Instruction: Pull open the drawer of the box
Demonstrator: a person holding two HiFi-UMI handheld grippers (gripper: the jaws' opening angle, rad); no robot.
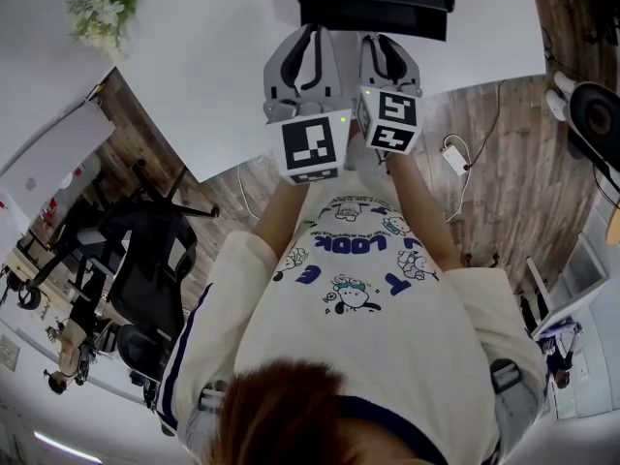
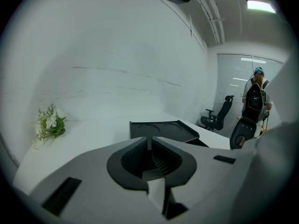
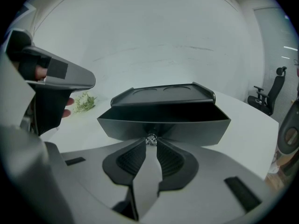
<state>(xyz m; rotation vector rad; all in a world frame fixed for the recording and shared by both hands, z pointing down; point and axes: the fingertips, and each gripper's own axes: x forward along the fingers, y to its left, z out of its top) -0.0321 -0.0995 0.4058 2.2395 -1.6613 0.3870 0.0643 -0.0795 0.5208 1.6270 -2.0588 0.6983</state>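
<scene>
A black box stands on the white table. In the right gripper view its drawer is pulled out toward me under the lid. My right gripper is shut on the drawer's small clear knob; in the head view that gripper touches the box front. My left gripper is shut with nothing in it and hangs just left of the box. In the head view the left gripper lies beside the right one.
A sprig of white flowers lies at the table's far left. Black office chairs stand on the wood floor to my left. A white adapter with its cable lies on the floor to the right. A person stands far back.
</scene>
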